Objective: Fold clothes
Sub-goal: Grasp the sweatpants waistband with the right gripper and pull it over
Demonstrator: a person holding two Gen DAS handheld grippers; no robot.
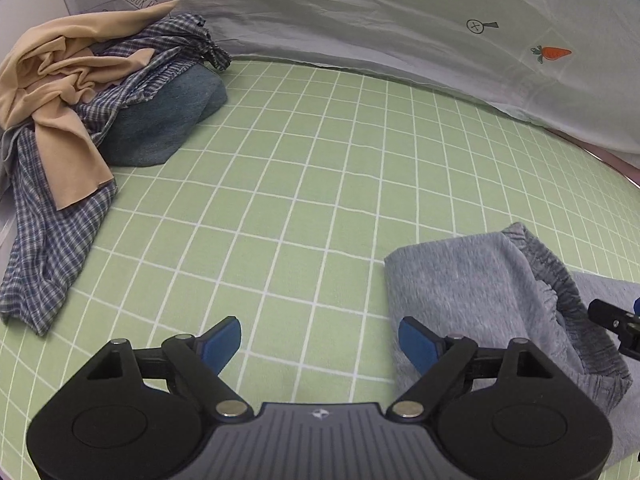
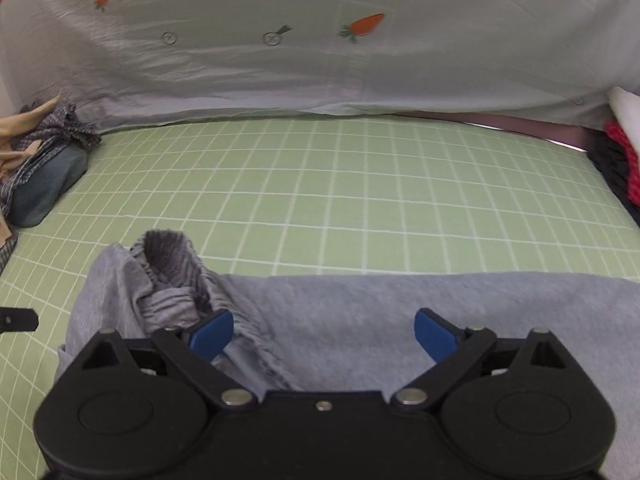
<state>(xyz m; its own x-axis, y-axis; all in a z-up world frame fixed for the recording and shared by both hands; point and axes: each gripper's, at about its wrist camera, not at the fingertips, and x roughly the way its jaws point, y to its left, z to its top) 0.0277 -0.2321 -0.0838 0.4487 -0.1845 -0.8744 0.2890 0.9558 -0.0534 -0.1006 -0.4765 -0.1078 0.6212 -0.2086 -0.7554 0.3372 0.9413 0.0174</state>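
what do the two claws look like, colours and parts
Both match: the left claw and right claw have black angular linkage arms on silver pivot pins, round black housings and blue finger pads. The left's ribbed grey centre plate bears a small white emblem; the right's is plain black with one screw.

Two low forward views, shared bedsheet [image 1: 304,184]
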